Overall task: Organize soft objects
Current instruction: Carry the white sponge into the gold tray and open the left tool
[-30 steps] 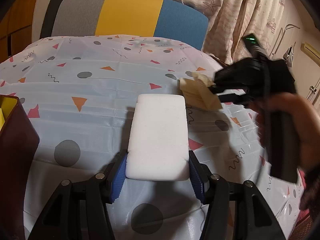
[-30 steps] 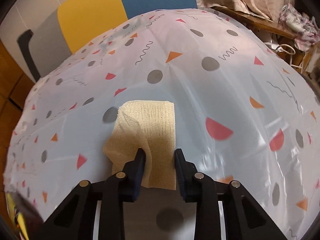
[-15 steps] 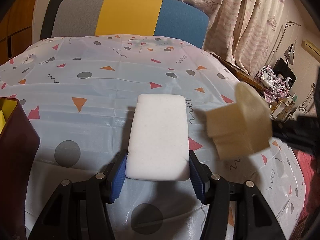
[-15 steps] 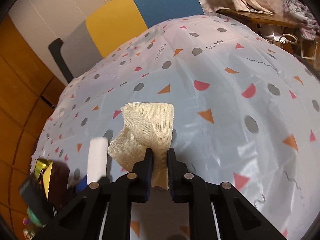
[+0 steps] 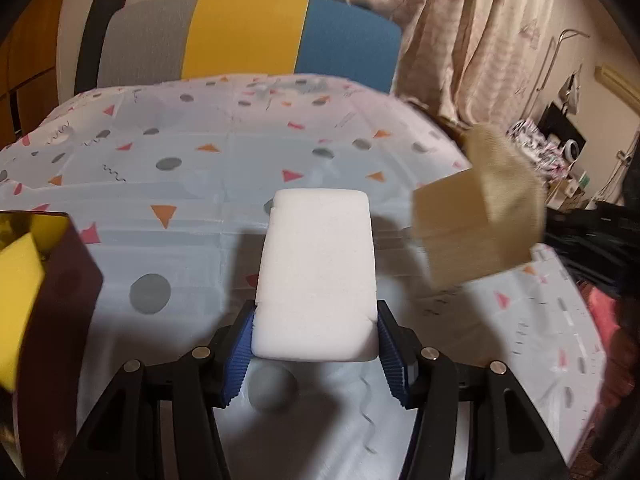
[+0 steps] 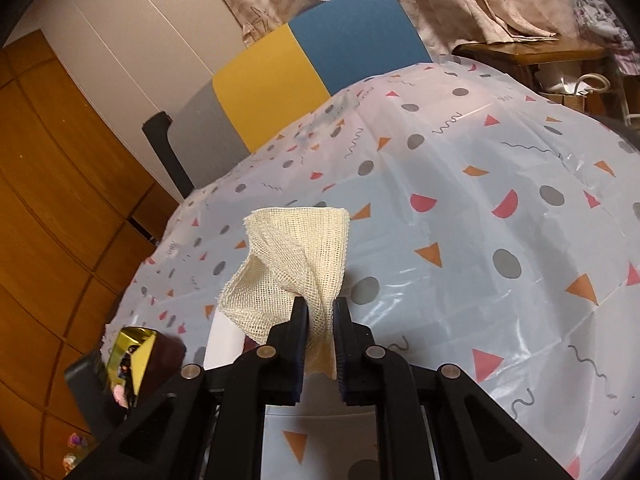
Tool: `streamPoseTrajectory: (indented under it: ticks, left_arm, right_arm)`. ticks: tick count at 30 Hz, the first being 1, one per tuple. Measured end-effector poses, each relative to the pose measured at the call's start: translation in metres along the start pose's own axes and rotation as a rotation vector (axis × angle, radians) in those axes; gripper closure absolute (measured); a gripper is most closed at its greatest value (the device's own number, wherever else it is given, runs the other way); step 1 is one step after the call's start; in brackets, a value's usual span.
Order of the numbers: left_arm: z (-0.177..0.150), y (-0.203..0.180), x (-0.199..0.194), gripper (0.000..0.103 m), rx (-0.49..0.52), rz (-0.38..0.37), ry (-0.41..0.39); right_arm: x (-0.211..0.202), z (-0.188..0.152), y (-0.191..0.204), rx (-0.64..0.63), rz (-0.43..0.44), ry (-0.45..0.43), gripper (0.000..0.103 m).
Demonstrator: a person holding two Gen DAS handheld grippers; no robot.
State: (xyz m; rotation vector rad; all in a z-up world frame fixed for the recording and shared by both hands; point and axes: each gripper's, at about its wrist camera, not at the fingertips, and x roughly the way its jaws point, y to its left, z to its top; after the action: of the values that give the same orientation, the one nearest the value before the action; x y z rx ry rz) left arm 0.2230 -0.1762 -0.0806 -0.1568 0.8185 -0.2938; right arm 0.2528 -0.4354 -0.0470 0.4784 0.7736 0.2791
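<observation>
A white foam sponge [image 5: 318, 272] sticks out forward from my left gripper [image 5: 316, 336], whose blue ribbed pads press on its near end above the patterned tablecloth [image 5: 192, 184]. My right gripper [image 6: 320, 320] is shut on a folded cream mesh cloth [image 6: 296, 256] and holds it up off the table. In the left wrist view that cloth [image 5: 480, 216] hangs in the air at the right, blurred. The white sponge [image 6: 224, 344] shows partly behind the cloth in the right wrist view.
A dark maroon box [image 5: 52, 304] with a yellow sponge [image 5: 20, 280] inside stands at the near left; it also shows in the right wrist view as the box [image 6: 148, 356]. A grey, yellow and blue chair back [image 5: 240, 32] stands behind the table. Curtains [image 5: 480, 32] hang at the right.
The right gripper closed on the cream cloth, lifted it off the table and carried it toward the near side. The left gripper rose a little with the white sponge still in it.
</observation>
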Motion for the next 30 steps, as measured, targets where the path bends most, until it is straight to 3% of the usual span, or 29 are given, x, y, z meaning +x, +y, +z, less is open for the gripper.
streamPoseTrajectory:
  ticks: [16,20,25,30]
  left_arm:
    - [-0.051,0.011,-0.133,0.046,0.027,-0.048,-0.05]
    - [-0.064,0.035,-0.165,0.046,0.044,-0.031,-0.048]
    - [-0.077,0.078,-0.192,0.046,-0.04,0.003,-0.033]
    - [-0.076,0.107,-0.228,0.046,-0.09,0.016,-0.112]
  right_arm:
    - [-0.006,-0.009,0.021,-0.05,0.058,0.005,0.09]
    - [-0.004,-0.012,0.023,-0.05,0.067,0.017,0.09]
    - [-0.002,-0.015,0.025,-0.053,0.061,0.023,0.09]
    - [0.002,-0.018,0.026,-0.056,0.054,0.036,0.09]
